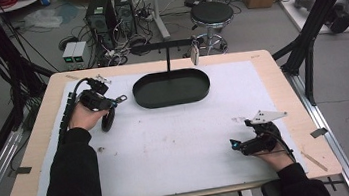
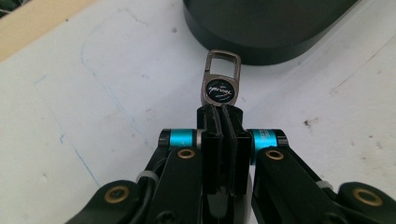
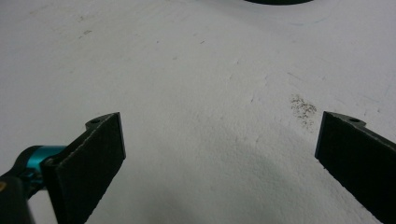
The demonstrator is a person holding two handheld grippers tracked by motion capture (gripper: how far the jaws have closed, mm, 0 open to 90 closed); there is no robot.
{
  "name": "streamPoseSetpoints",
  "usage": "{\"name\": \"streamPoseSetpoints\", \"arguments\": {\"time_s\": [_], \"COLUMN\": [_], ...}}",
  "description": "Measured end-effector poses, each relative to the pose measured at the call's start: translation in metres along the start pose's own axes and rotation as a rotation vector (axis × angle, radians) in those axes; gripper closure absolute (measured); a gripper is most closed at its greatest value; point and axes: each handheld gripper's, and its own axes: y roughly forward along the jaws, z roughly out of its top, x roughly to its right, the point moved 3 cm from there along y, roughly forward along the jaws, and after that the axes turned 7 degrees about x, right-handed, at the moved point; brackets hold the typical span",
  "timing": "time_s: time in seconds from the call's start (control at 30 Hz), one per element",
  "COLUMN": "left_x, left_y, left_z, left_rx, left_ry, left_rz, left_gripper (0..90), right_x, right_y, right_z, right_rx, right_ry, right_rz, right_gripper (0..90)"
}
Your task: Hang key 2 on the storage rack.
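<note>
Two tools are at work over the white mat (image 1: 178, 143) on the tabletop (image 1: 269, 66), and only one carries anything. The left tool (image 2: 222, 114) has its jaws pressed together on the bottom edge of a small metal key fob (image 2: 221, 86), a dark round badge with a rectangular loop above it; in the high view the left tool (image 1: 112, 101) holds the key fob (image 1: 121, 99) just beside the left end of the black oval tray (image 1: 172, 98), near it but apart. The right tool (image 1: 236, 144) rests low over the mat at the near right, well apart from the tray, with its jaws spread wide and nothing between them, as its own view confirms (image 3: 219, 154). The grip looks thin: the pads catch only the fob's lower rim, so the piece could probably pivot or slip out if the hand turns quickly or the loop knocks the tray wall, and it would drop to the mat short of the tray. The fob's long axis runs straight out from the jaws in line with them, loop end leading, pointing toward the tray's rim. A black stand with a crossbar (image 1: 166, 44) rises behind the tray with a small tag (image 1: 194, 54) hanging from it.
</note>
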Motion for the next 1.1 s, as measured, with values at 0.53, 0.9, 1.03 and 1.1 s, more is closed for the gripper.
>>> {"name": "streamPoseSetpoints", "arguments": {"time_s": [0.53,0.9,1.03,1.1], "left_x": [-0.002,-0.004,-0.002,-0.002], "left_y": [-0.034,-0.049,-0.051,-0.052], "left_z": [0.024,0.052,0.061,0.066], "left_rx": [0.146,0.22,0.222,0.227], "left_ry": [-0.022,-0.017,0.001,0.0], "left_rz": [-0.003,-0.008,-0.002,-0.003], "left_gripper": [86.3,86.3,86.3,86.3], "right_x": [0.0,0.0,-0.001,-0.001], "right_y": [0.004,0.004,0.004,0.004], "right_z": [-0.001,-0.001,-0.001,-0.001], "right_rx": [-0.006,-0.006,-0.01,-0.007], "right_ry": [-0.012,-0.01,-0.011,-0.011], "right_rz": [0.006,0.006,0.012,0.011], "right_gripper": [0.9,0.9,0.9,0.8]}}
